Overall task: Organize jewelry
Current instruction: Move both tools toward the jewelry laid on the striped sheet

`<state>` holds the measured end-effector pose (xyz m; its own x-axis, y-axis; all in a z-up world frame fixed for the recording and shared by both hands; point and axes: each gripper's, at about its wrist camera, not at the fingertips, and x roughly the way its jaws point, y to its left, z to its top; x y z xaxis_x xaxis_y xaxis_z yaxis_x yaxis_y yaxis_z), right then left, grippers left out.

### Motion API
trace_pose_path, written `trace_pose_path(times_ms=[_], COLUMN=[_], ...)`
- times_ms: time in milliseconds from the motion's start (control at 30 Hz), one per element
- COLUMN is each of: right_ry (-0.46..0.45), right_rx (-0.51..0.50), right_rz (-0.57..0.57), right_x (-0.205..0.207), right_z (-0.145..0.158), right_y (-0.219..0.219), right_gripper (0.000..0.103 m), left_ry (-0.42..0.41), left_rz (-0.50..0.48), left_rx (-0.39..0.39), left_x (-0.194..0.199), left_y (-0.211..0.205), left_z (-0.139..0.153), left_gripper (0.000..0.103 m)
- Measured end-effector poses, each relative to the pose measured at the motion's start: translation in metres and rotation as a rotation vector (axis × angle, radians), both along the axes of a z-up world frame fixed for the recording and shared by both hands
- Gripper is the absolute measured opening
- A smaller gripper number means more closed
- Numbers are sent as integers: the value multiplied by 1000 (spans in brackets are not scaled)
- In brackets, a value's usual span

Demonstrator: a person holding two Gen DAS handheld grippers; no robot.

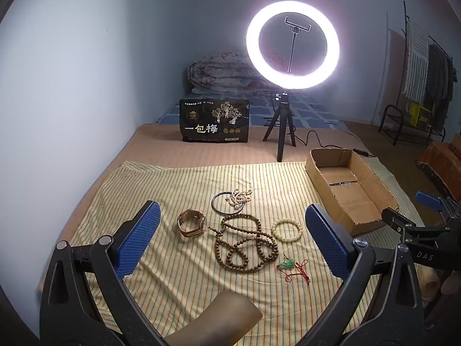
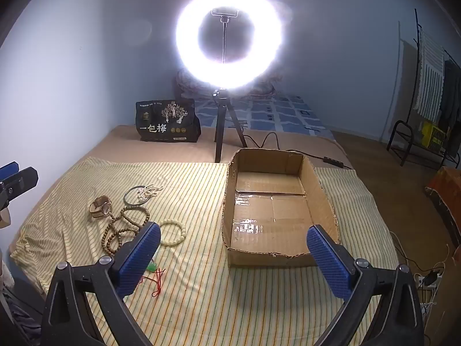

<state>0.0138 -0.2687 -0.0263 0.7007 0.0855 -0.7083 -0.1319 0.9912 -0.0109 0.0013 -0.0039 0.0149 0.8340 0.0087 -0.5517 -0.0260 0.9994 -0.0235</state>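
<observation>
Jewelry lies on a striped cloth [image 1: 178, 282]: a gold watch [image 1: 191, 223], a dark bangle [image 1: 224, 203], a pale bead string [image 1: 239, 196], a long brown bead necklace [image 1: 245, 242], a cream bead bracelet [image 1: 287, 227] and a green pendant on red cord [image 1: 288, 265]. An open, empty cardboard box [image 2: 276, 210] sits to their right. My left gripper [image 1: 230, 239] hangs open above the jewelry, holding nothing. Over the box's near edge my right gripper [image 2: 233, 255] is open and holds nothing. Its left finger hides part of the pendant [image 2: 152, 265].
A lit ring light on a tripod [image 1: 292, 46] stands behind the cloth, its cable [image 1: 314, 138] trailing to the right. A black packet [image 1: 214, 121] leans at the back, before a folded quilt [image 1: 224, 72]. A clothes rack [image 1: 426, 80] stands at the right.
</observation>
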Motion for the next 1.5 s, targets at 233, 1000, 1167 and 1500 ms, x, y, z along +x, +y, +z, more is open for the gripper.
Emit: trace_pose_path(times_ms=[233,1000,1167,1500], right_ry=[4,15,16,18], right_rx=[-3,-3,-3,-2], right_rz=[-2,5,6,7], right_x=[1,2,2,1], right_z=[2,0,-1,-2], right_y=[-1,1,1,3], right_gripper=[102,102,102,102], left_ry=[0,-3,-4,-3], left_rz=[2,0,0,-1], left_rx=[0,2,2,3], left_x=[-1,-2,-2,-2], left_y=[0,1,1,1], left_z=[0,-2,-2,-2], left_gripper=[102,102,102,102])
